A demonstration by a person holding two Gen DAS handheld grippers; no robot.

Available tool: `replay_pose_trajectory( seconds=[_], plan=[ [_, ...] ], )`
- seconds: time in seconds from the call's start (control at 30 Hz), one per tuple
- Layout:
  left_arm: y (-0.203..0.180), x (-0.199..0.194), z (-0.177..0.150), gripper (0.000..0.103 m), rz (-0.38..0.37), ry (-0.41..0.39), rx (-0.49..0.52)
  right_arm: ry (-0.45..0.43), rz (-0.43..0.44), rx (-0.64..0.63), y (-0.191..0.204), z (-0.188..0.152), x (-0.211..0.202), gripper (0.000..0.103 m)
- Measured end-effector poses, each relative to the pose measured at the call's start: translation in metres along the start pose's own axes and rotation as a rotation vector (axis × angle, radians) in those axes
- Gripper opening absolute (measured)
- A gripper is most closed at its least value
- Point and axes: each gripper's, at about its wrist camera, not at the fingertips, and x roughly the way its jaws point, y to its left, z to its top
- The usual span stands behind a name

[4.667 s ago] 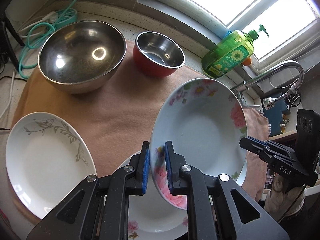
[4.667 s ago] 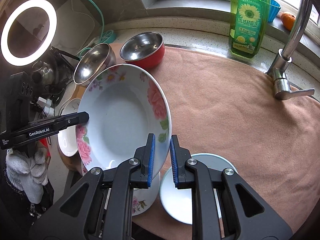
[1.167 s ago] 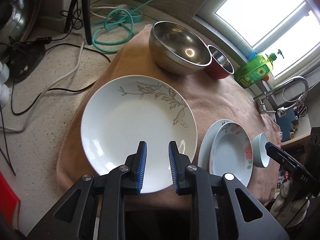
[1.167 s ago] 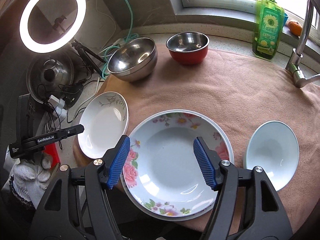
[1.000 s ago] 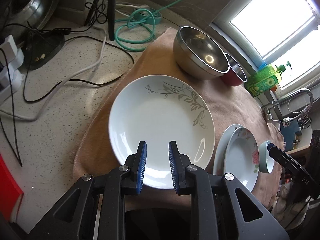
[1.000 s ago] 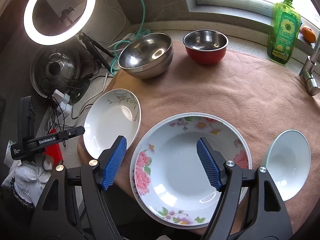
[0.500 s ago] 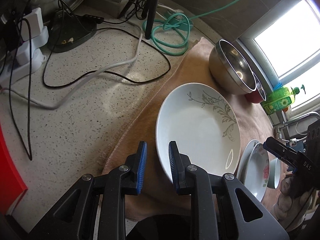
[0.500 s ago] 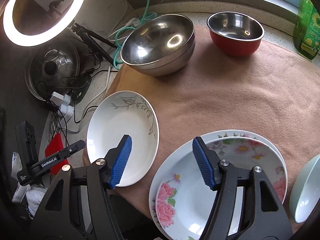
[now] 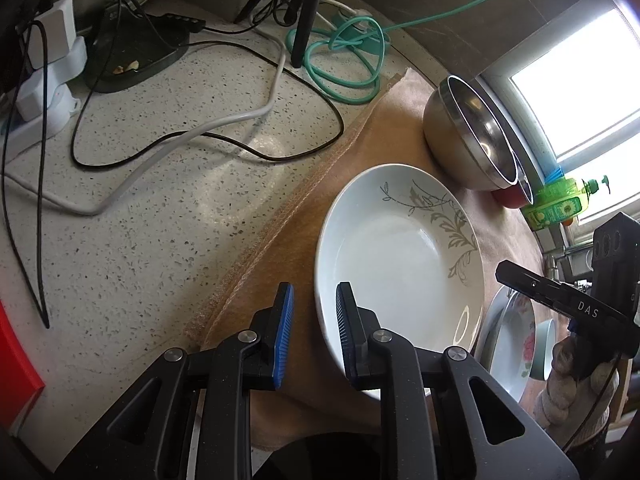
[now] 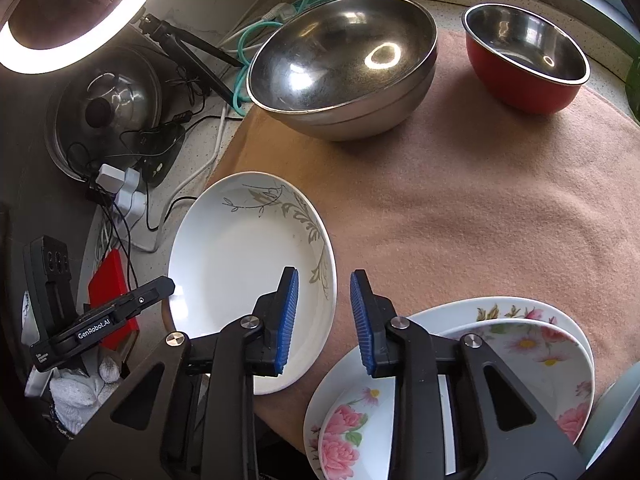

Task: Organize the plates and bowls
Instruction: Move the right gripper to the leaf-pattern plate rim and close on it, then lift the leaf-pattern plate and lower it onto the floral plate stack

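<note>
A white plate with a grey leaf pattern (image 9: 400,256) (image 10: 240,264) lies on the brown cloth near its left edge. My left gripper (image 9: 314,328) is open, its jaws straddling the plate's near-left rim. My right gripper (image 10: 324,316) is open, its jaws straddling the plate's right rim. Two stacked rose-pattern plates (image 10: 520,364) (image 9: 516,344) lie to the right. A large steel bowl (image 10: 344,60) (image 9: 468,132) and a red steel-lined bowl (image 10: 528,68) stand at the back. A pale bowl (image 9: 546,344) sits beyond the rose plates.
Cables and a green hose (image 9: 344,64) lie on the speckled counter (image 9: 140,208) to the left of the cloth (image 10: 480,200). A ring light (image 10: 60,12), a pot lid (image 10: 104,108) and a power strip (image 10: 120,188) stand at the left. A green soap bottle (image 9: 560,204) stands by the window.
Both grippers have moved in on the leaf plate from opposite sides. The right gripper's jaws have narrowed around its right rim. The rose plate was set onto the other one earlier.
</note>
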Motion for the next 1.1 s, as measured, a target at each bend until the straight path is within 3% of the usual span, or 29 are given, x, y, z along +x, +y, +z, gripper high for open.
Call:
replay_pose_trajectory(
  seconds=[0.07,0.37,1.1],
  plan=[
    [0.0,0.003,0.001,0.014,-0.003,0.008,0.002,0.011,0.0,0.001,-0.001,0.0,0.003,0.023],
    [0.0,0.01,0.002,0.009,-0.009,0.034,0.013,0.043,-0.002,0.003,-0.001,-0.001,0.017,0.011],
    [-0.011,0.011,0.008,0.009,0.01,0.028,0.056,0.018,-0.039,0.005,0.004,-0.004,0.012,0.008]
  ],
)
